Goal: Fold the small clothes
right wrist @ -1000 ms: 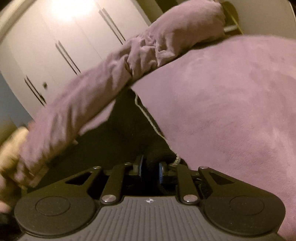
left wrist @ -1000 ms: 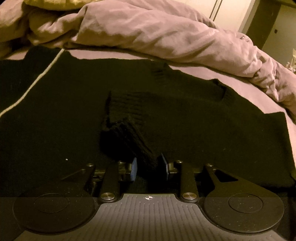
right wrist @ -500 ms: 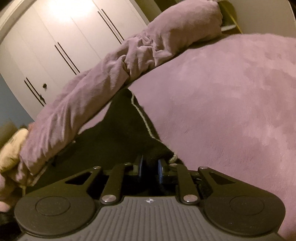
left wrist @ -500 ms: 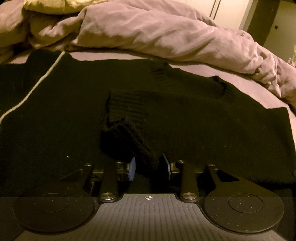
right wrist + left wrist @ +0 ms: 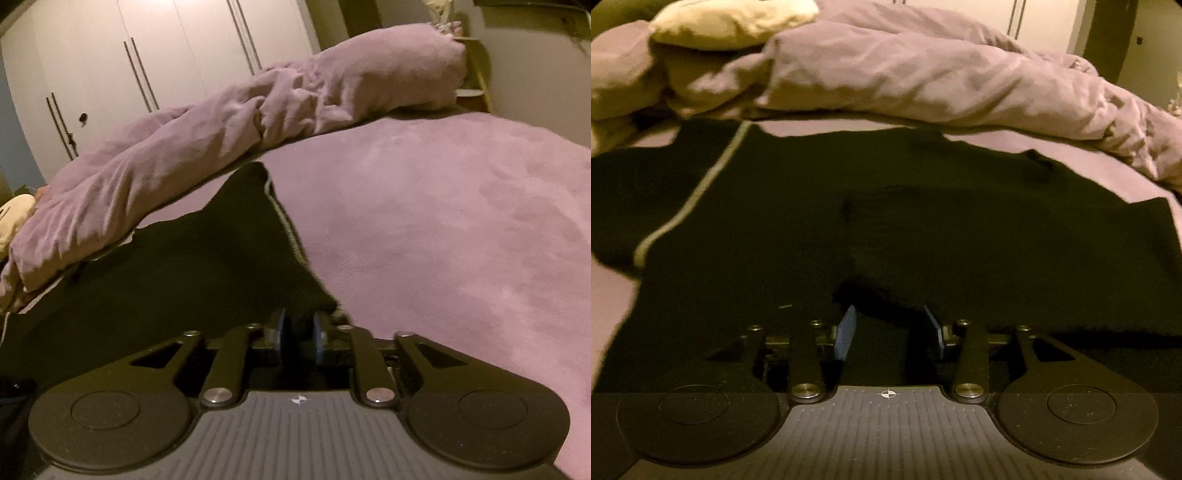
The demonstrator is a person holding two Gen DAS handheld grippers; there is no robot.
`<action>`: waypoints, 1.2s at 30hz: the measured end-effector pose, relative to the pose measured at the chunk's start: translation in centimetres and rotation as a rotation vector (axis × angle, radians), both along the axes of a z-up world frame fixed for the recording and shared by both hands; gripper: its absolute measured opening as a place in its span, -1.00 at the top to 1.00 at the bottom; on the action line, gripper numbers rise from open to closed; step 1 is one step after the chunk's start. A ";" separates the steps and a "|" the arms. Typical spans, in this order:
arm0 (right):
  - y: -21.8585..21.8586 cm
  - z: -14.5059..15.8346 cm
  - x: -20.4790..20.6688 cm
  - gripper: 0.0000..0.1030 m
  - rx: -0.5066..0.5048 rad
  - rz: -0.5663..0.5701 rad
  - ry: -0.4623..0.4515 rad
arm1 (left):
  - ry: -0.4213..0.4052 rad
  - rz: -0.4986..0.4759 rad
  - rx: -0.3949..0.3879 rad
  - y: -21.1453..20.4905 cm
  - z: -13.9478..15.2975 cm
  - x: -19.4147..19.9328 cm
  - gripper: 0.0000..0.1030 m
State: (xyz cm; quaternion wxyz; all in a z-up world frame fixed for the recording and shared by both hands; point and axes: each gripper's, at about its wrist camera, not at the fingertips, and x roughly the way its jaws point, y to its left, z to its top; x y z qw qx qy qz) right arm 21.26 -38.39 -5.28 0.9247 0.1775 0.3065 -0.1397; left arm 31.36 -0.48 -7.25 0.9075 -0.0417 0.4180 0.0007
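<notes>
A black knit sweater [image 5: 923,229] with a pale trim line [image 5: 698,192] lies spread on the purple bed cover. My left gripper [image 5: 890,328] is low over it, its blue pads wide apart, with the folded sleeve cuff [image 5: 871,295] lying loose between them. In the right wrist view the sweater [image 5: 207,266] stretches away to the left. My right gripper [image 5: 298,328] is shut on the sweater's trimmed corner and holds it just above the bed cover [image 5: 461,240].
A rumpled purple duvet [image 5: 923,74] is piled along the far side of the bed, also in the right wrist view [image 5: 221,125]. A yellowish pillow [image 5: 731,18] lies on it. White wardrobe doors [image 5: 147,55] stand behind. A small shelf [image 5: 476,77] is at the far right.
My left gripper's jaws have opened wider and let the sleeve cuff go; it has drawn back a little. My right gripper, still holding the corner, has moved left and back.
</notes>
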 end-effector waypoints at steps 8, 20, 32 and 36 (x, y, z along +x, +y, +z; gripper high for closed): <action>4.0 2.0 1.2 0.56 -0.088 0.115 -0.054 | -0.009 0.006 -0.038 1.7 0.5 -1.1 -0.13; 6.9 -1.4 7.2 0.56 -0.172 0.181 0.014 | -0.021 0.052 -0.038 1.3 -0.9 4.1 -0.34; 6.7 -2.5 6.4 0.52 -0.162 0.172 -0.023 | -0.043 0.057 -0.006 0.4 -0.4 4.7 0.58; 6.5 -2.5 6.4 0.51 -0.148 0.168 -0.030 | -0.065 0.055 -0.022 0.9 0.3 4.6 0.77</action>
